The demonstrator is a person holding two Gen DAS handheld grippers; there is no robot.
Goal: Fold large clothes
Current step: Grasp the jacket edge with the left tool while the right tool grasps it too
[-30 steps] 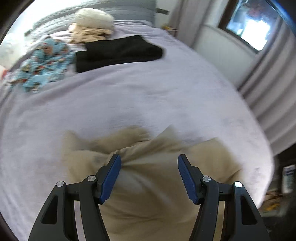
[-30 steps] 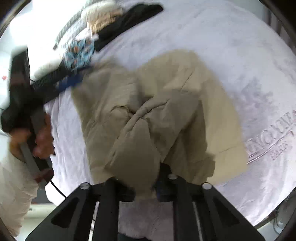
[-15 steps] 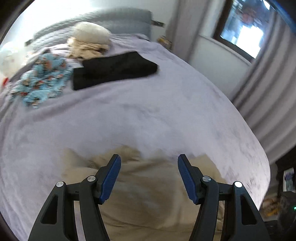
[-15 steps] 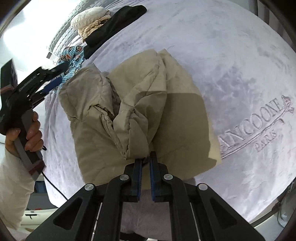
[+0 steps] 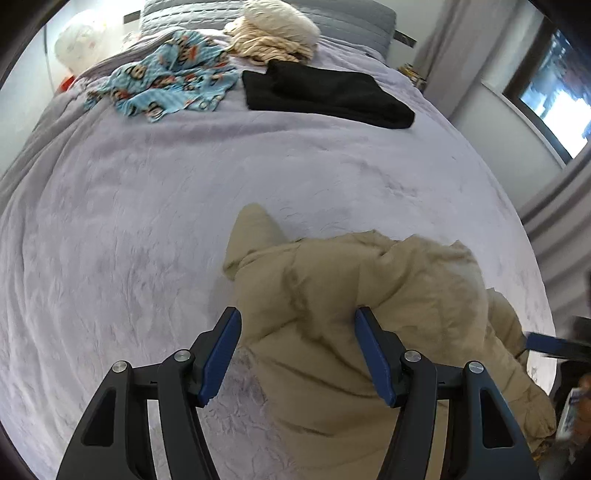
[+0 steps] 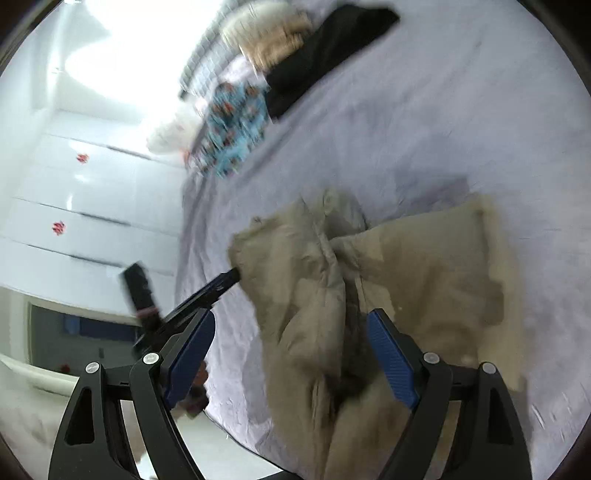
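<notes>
A beige padded jacket (image 5: 369,295) lies crumpled on the lavender bedspread (image 5: 147,221). My left gripper (image 5: 297,332) hovers over the jacket's near left part, open, with loose fabric below and between its blue pads, neither pad pressing on it. In the right wrist view the jacket (image 6: 406,266) lies in folds under my right gripper (image 6: 290,321), whose jaws are opening wide with nothing clamped. The left gripper (image 6: 221,284) shows there too, its tip at the jacket's left edge. The right gripper's tip (image 5: 554,345) appears blurred at the far right.
At the bed's far end lie a folded black garment (image 5: 325,96), a blue patterned cloth (image 5: 170,77) and a cream pile (image 5: 273,33). Curtains and a window (image 5: 554,92) stand to the right. White wardrobe doors (image 6: 74,192) flank the bed's other side.
My right gripper was shut on a fold of the jacket and has let it go, jaws now wide. Both grippers swung sideways; the left one came lower over the jacket's edge.
</notes>
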